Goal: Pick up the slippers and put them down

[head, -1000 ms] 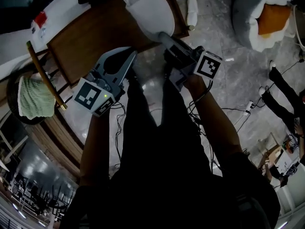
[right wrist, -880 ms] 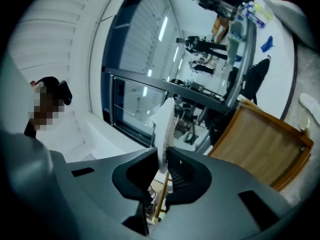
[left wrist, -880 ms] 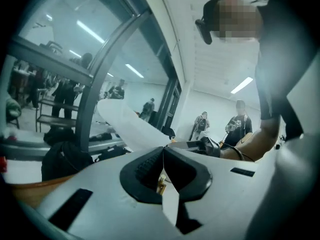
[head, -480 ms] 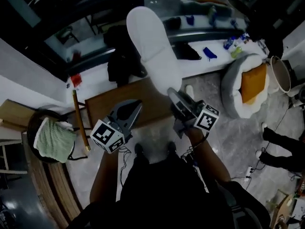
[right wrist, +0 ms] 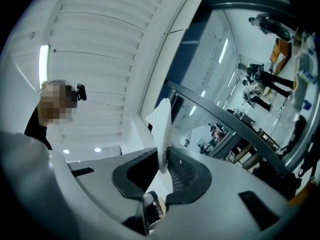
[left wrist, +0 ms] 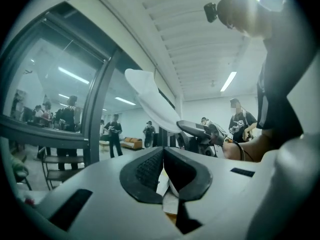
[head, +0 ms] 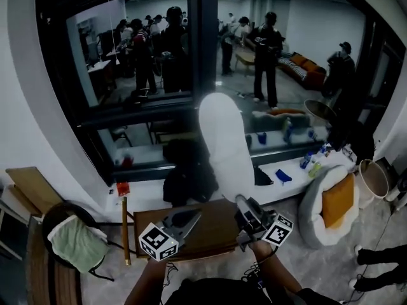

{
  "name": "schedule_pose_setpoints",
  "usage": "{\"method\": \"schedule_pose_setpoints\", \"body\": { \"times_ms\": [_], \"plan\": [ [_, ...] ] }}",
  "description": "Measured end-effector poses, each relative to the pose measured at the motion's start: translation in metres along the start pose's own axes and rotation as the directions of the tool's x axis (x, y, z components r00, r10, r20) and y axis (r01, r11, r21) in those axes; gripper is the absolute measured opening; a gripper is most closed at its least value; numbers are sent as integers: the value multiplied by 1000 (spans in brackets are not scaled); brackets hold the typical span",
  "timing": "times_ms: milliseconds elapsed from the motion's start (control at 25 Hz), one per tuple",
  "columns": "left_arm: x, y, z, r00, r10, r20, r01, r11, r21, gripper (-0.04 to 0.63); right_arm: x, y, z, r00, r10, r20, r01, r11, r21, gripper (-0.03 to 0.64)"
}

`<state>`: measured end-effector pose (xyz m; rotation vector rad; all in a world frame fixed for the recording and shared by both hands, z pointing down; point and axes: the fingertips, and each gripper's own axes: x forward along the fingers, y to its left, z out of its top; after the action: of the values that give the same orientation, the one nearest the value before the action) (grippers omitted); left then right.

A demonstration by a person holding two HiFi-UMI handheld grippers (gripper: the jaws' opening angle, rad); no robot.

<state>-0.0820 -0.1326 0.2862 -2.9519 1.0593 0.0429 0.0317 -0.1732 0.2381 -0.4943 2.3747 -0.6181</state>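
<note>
Higher now than a second ago, we pinch the white slipper (head: 224,146) by its end in the right gripper (head: 241,200), its length standing upward, with the left gripper (head: 197,214) closed and empty just beside.

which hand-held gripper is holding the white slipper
The right hand-held gripper: its jaws pinch the white slipper by one end. The left hand-held gripper is shut on nothing.

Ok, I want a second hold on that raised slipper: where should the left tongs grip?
Probably the left long edge of the flat white slipper, midway up, coming from the left. It stands upright, thin-edged, pinched only at its lower end by the right tongs. The left tongs are shut; open them first.
</note>
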Motion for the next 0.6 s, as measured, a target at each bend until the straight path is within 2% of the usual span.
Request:
{"method": "schedule_pose_setpoints", "body": {
  "times_ms": [280,600],
  "plan": [
    [-18,5,28,999,35,32,-36,999,37,12,10,10,-10,999,37,-17,-37,999,10,63],
    [-16,9,42,999,26,43,-28,998,61,12,18,15,-7,998,66,-15,-66,998,2,63]
  ]
}}
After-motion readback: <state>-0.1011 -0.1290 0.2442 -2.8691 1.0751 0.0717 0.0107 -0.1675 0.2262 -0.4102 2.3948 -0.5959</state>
